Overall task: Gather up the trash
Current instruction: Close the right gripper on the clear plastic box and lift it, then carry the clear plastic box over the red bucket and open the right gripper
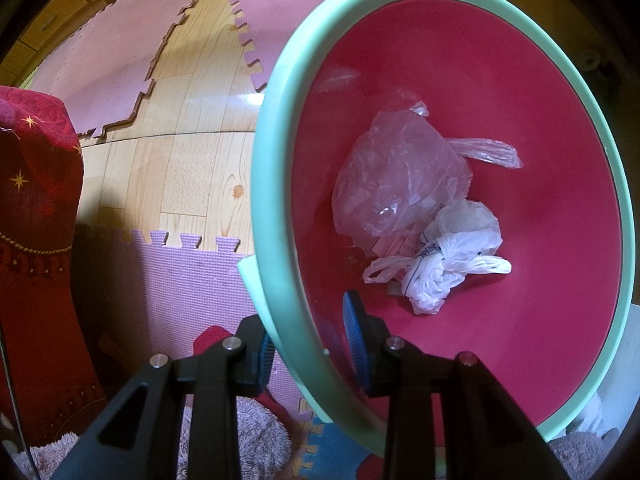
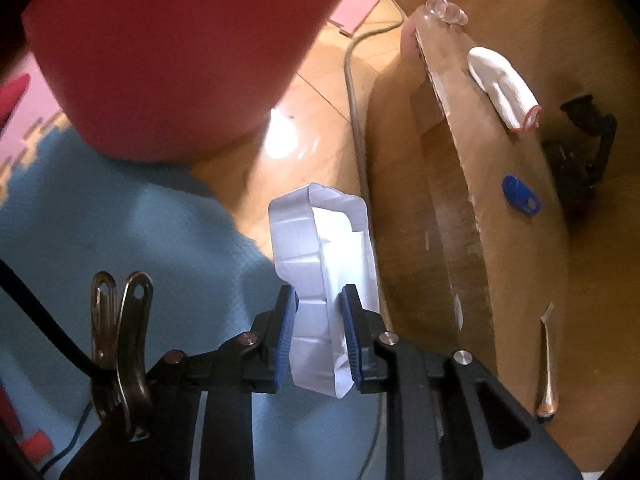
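Trash bin [image 1: 472,80], the round one that is pink inside with a mint green rim, hangs from your left tongs [image 1: 310,344]. Those tongs are clenched on its rim, one blue pad outside and one inside. At the bottom of the bin lie a crumpled clear plastic bag [image 1: 396,176] and a scrunched white plastic bag [image 1: 444,264], touching each other. Under the bin you can see the wooden floor [image 1: 192,132] and purple foam puzzle mats [image 1: 176,280].

Your right tongs [image 2: 318,324] are squeezing a folded white paper scrap [image 2: 316,248], which sticks up between the blue pads. It is in the air above a blue mat [image 2: 120,240], beside a brown wooden table [image 2: 520,240]. On that table lie a white glove [image 2: 502,88] and a small blue plastic clip [image 2: 520,196].
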Demonstrator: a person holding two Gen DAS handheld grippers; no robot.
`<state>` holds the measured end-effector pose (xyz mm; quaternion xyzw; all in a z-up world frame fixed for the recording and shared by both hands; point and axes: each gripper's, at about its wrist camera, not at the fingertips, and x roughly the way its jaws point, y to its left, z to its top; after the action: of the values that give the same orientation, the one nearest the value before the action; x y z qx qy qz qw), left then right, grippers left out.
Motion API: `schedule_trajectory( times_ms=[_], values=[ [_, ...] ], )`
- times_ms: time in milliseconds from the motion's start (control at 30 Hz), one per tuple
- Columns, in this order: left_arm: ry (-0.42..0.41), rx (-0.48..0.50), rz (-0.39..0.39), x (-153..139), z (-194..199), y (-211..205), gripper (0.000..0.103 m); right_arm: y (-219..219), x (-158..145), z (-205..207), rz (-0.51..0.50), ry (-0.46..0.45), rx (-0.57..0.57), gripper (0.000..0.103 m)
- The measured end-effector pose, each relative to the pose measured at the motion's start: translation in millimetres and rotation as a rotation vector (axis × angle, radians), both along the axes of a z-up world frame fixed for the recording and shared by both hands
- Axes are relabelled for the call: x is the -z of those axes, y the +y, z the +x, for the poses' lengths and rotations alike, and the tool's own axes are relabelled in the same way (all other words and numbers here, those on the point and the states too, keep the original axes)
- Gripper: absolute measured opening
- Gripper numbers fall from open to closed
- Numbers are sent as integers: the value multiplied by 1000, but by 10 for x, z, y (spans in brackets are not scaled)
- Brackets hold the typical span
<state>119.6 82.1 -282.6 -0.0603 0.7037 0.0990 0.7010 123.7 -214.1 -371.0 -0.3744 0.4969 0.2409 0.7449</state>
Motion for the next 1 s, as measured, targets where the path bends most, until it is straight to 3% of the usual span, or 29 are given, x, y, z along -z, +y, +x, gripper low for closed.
schedule_trajectory(
  times_ms=[500,1000],
  values=[
    [-2,6,11,10,-19,10,33,-256,-765,-156,161,16,137,24],
    [-8,7,29,19,-11,-53,33,-311,-1562,-129,116,-132,174,24]
  ],
)
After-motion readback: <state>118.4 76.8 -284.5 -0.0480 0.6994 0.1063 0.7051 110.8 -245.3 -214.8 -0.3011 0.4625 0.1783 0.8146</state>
